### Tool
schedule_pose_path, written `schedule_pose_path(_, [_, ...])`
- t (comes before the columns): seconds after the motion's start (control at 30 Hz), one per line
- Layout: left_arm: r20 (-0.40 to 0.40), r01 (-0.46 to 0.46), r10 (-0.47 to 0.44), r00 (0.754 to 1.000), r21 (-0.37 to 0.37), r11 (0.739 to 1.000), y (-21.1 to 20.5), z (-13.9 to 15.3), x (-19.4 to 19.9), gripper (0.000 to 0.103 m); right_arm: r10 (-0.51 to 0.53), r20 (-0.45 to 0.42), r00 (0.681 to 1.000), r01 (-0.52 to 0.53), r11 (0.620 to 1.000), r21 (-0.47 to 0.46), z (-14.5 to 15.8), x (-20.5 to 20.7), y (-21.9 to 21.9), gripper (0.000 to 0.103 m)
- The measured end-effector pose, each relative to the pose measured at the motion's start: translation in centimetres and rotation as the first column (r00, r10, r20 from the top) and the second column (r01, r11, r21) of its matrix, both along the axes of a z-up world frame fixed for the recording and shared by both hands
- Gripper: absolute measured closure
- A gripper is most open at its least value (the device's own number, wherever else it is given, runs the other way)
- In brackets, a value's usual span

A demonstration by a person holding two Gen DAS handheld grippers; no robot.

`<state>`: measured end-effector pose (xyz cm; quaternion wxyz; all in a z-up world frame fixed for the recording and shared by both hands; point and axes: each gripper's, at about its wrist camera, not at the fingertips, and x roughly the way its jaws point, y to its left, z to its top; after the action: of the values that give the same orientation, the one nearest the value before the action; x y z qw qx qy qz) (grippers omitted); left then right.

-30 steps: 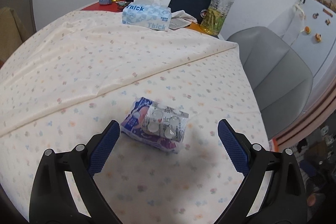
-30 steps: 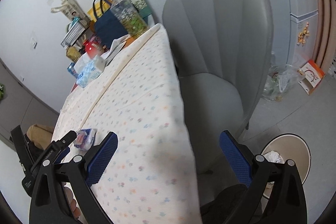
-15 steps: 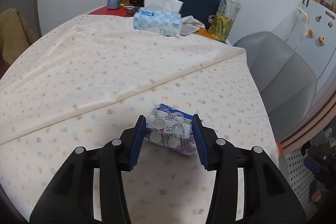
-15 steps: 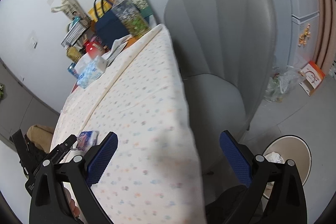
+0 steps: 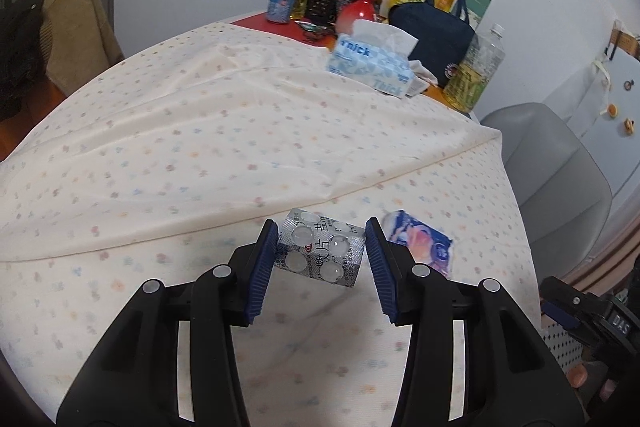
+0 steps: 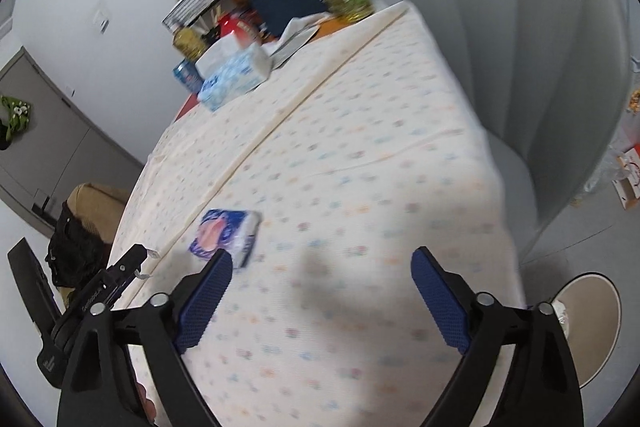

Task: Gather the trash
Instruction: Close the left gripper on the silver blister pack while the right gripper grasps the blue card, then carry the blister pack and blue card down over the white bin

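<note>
Left gripper (image 5: 322,253) clamped on the blister pack (image 5: 320,253), pads pressing its two short ends. The pack looks lifted clear of the tablecloth (image 5: 200,147), tilted, bubbles facing the camera.

Right gripper (image 6: 320,297) spread wide, holding nothing, hanging over the cloth at the table's near corner.

Tissue packet (image 5: 420,245) lies flat on the cloth just right of the blister pack, partly behind the left gripper's right pad. In the right wrist view the same packet (image 6: 226,237) sits just beyond the right gripper's left finger (image 6: 204,301).

Bin (image 6: 588,323) on the floor, well right of the packet, below the table edge and beside the grey chair (image 6: 532,67). Some white scrap shows at its rim.

Handling, as judged:
- Blister pack: very light, thin foil and plastic, stiff along its length but apt to buckle or crackle under hard squeeze. Smooth surface, may slip or pivot between pads. End-on pinch looks adequate; hold gently.
- Tissue packet: light, soft, compressible, slick film wrap. Best taken across its narrow width, pads low against the cloth, so it squashes slightly instead of sliding out.

Both pieces not yet in the bin.
</note>
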<state>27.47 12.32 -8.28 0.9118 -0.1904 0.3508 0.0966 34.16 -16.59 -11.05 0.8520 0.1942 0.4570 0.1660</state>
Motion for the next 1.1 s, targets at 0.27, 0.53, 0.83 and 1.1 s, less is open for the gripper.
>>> schedule_pose_path(0.27, [0.005,-0.073,0.073,0.997,-0.012,0.997,3.6,0.0,-2.2,0.057,0.076,-0.086,0.993,-0.071,0.996,0.061,-1.6,2.3,5.2,0.032])
schedule_pose_path(0.53, [0.007,-0.121,0.121,0.993,-0.028,0.992,6.1,-0.1,-3.6,0.057,0.134,-0.125,0.983,-0.125,0.989,0.081,-2.7,4.1,9.2,0.047])
schedule_pose_path(0.83, [0.011,-0.111,0.112,0.994,-0.038,0.993,5.9,-0.1,-3.5,0.057,0.150,-0.141,0.979,-0.134,0.984,0.113,-3.3,4.6,9.0,0.093])
schedule_pose_path(1.1, [0.020,-0.055,0.056,0.998,-0.044,0.997,3.7,0.1,-2.4,0.057,0.099,-0.105,0.990,-0.081,0.984,0.160,-2.1,2.6,4.8,0.095])
